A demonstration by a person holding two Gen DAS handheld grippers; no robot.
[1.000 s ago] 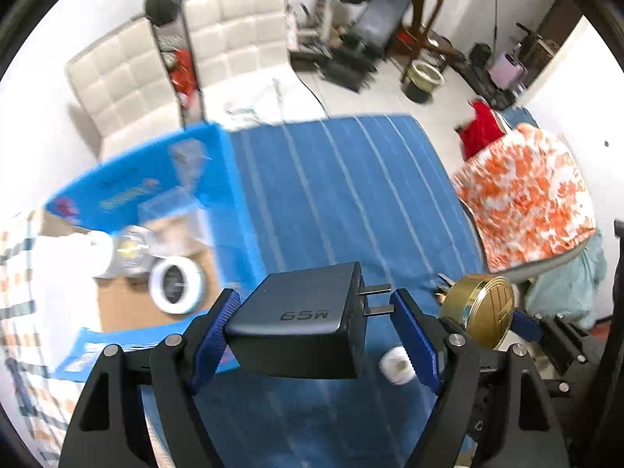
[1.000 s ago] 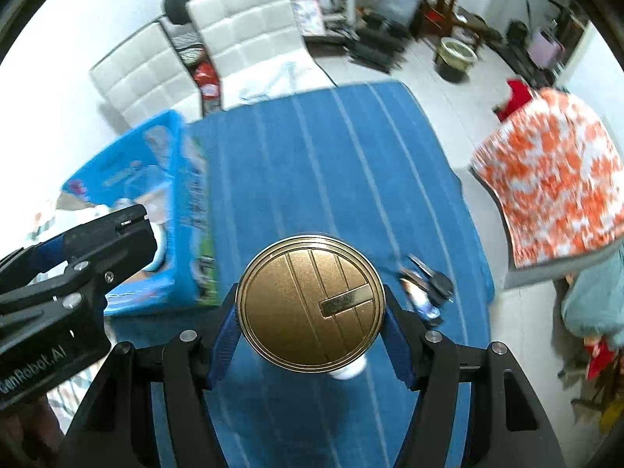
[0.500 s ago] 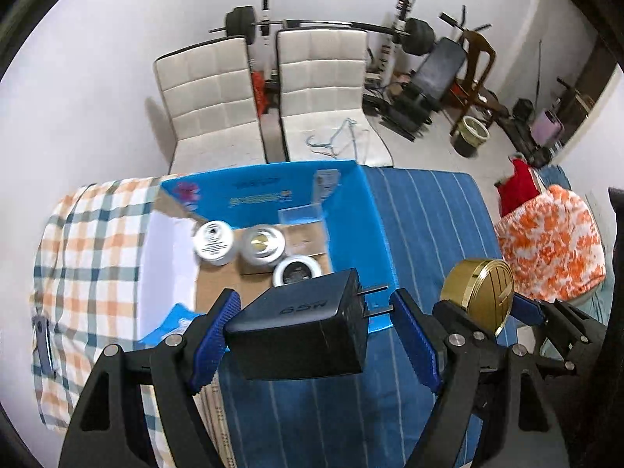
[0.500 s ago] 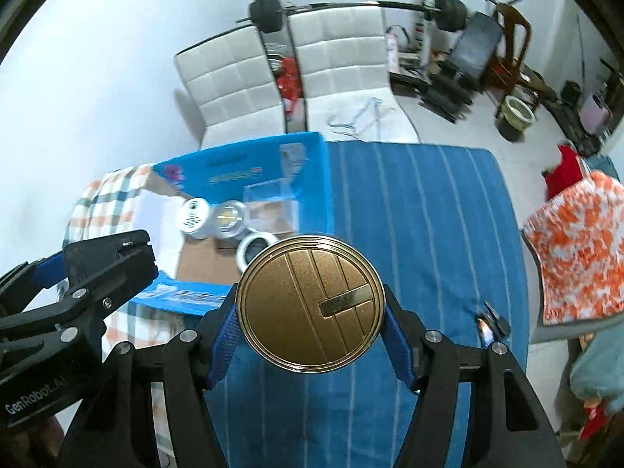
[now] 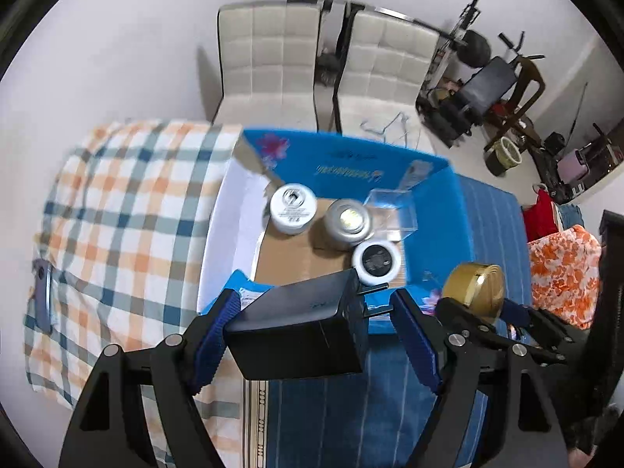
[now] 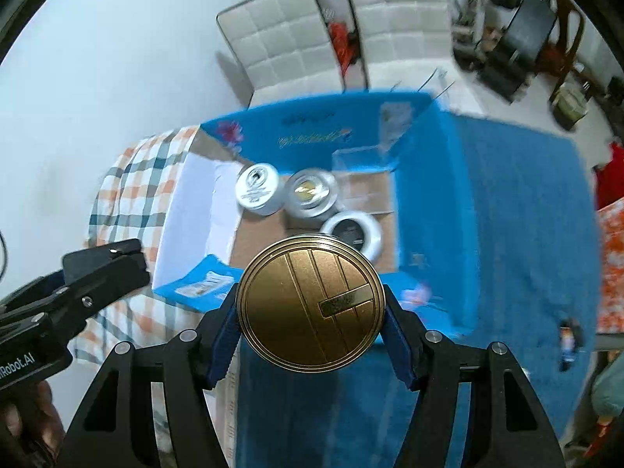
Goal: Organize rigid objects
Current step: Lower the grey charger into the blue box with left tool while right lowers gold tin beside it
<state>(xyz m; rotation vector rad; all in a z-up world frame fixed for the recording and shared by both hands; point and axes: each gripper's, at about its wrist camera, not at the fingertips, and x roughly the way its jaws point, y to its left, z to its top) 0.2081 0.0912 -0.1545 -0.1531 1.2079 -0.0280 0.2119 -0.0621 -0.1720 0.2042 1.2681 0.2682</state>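
My left gripper (image 5: 312, 335) is shut on a black plug-in charger (image 5: 300, 331), whose prongs point toward the right pad. My right gripper (image 6: 311, 331) is shut on a round gold tin (image 6: 311, 304); the left wrist view shows that tin (image 5: 474, 290) just right of the charger. Both hang above the near edge of an open blue box (image 5: 351, 160). Inside the box are a white jar (image 5: 292, 208), a silver jar (image 5: 348, 220), a black-lidded white jar (image 5: 376, 259) and a clear plastic case (image 5: 390, 210).
The box sits between a checked cloth (image 5: 117, 214) on the left and a blue striped cloth (image 5: 351, 409) on the right. Two white chairs (image 5: 269, 58) stand behind the table. Keys (image 6: 569, 341) lie at the far right. An orange-patterned chair (image 5: 561, 269) is beside the table.
Both grippers have swept left across the blue cloth and now hang at the front of the box. The charger and the gold tin stay gripped as before.
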